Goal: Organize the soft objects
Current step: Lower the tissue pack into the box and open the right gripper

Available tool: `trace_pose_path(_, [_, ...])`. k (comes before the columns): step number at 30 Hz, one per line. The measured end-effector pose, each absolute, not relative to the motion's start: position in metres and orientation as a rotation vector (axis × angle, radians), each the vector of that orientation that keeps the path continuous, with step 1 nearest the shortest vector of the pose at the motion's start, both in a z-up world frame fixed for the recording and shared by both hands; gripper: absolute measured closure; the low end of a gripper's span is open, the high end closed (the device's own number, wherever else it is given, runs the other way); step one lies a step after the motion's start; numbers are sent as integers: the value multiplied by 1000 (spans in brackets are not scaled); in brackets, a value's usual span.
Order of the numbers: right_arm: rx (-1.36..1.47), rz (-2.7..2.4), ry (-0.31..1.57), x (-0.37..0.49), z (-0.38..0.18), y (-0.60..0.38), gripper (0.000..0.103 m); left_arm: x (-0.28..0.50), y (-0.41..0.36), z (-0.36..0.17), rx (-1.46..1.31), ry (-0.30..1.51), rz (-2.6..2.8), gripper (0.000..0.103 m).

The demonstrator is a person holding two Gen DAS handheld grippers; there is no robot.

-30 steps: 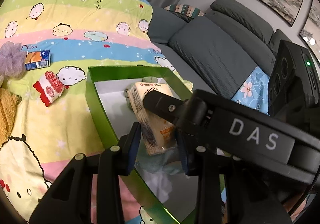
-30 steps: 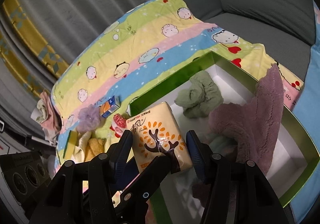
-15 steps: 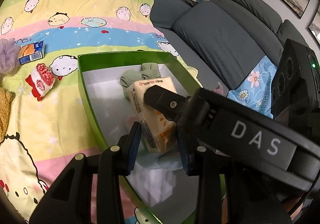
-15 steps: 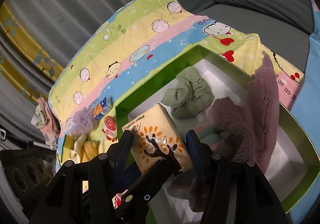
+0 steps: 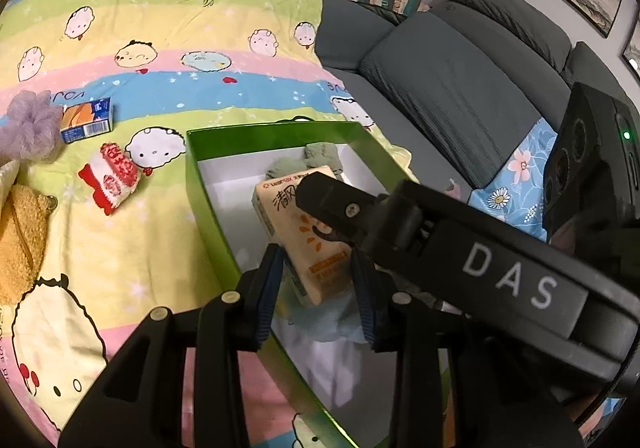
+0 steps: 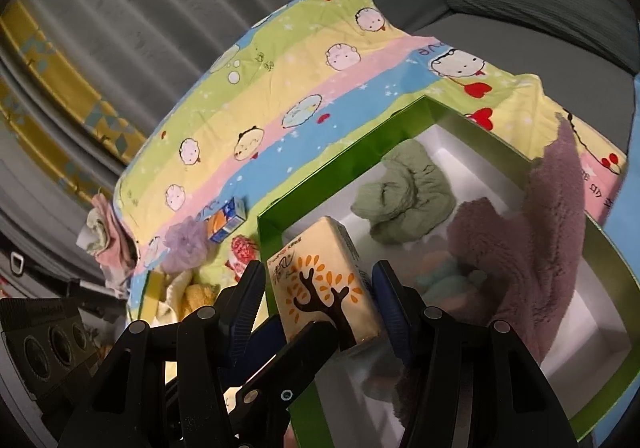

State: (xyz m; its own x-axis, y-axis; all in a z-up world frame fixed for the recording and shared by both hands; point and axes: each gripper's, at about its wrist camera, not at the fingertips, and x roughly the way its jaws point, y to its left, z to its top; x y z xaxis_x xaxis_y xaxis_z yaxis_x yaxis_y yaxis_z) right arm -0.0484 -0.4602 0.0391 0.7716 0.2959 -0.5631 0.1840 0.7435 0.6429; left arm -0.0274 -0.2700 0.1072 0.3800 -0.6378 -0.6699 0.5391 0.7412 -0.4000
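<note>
A yellow tissue pack (image 5: pixel 316 268) with a tree print hangs over the open green box (image 5: pixel 208 208). My left gripper (image 5: pixel 316 288) is shut on its flat faces. In the right wrist view my right gripper (image 6: pixel 318 292) is shut across the width of the pack (image 6: pixel 320 272). In the left wrist view one right finger (image 5: pixel 340 204) lies along the pack's top, and the other is hidden. Inside the box (image 6: pixel 344 164) lie a crumpled green cloth (image 6: pixel 404 200), a fluffy purple towel (image 6: pixel 520 248) draped over the right wall, and a pale pastel item (image 6: pixel 440 272).
On the striped cartoon blanket (image 5: pixel 160 48) left of the box lie a red-and-white packet (image 5: pixel 112 176), a blue-and-orange carton (image 5: pixel 86 120), a lilac puff (image 5: pixel 28 124) and a yellow fluffy item (image 5: pixel 20 240). A grey sofa (image 5: pixel 460 88) stands to the right.
Both grippers stay closed on the tissue pack over the box. The pack has tilted a little; nothing else has shifted noticeably.
</note>
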Motion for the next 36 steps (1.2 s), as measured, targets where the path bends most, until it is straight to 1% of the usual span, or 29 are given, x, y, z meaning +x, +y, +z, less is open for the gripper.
trace_pose_path(11, [746, 31, 733, -42, 34, -459, 44, -22, -277, 103, -90, 902, -724, 70])
trace_pose_path(21, [798, -12, 738, -46, 26, -474, 44, -16, -279, 101, -130, 915, -746, 70])
trace_pose_path(23, [798, -12, 736, -46, 27, -474, 44, -15, -278, 101, -131, 918, -736, 67])
trace_pose_path(28, [784, -33, 739, -46, 27, -472, 44, -13, -274, 101, -121, 926, -713, 65])
trace_pose_path(30, [771, -44, 738, -46, 29, -470, 44, -13, -271, 102, -131, 932, -721, 64])
trace_pose_path(31, [768, -47, 735, -47, 30, -469, 44, -15, -270, 103, -134, 932, -726, 61])
trace_pose_path(33, [764, -54, 730, -47, 32, -469, 44, -19, -267, 107, -142, 919, -745, 53])
trace_pose_path(34, [764, -61, 724, -48, 32, -469, 42, -21, -266, 108, -136, 913, -736, 49])
trace_pose_path(35, [762, -68, 723, -49, 33, -469, 38, -23, -264, 109, -128, 905, -725, 42])
trace_pose_path(36, [768, -64, 718, -50, 33, -469, 37, -24, -262, 111, -120, 901, -713, 40])
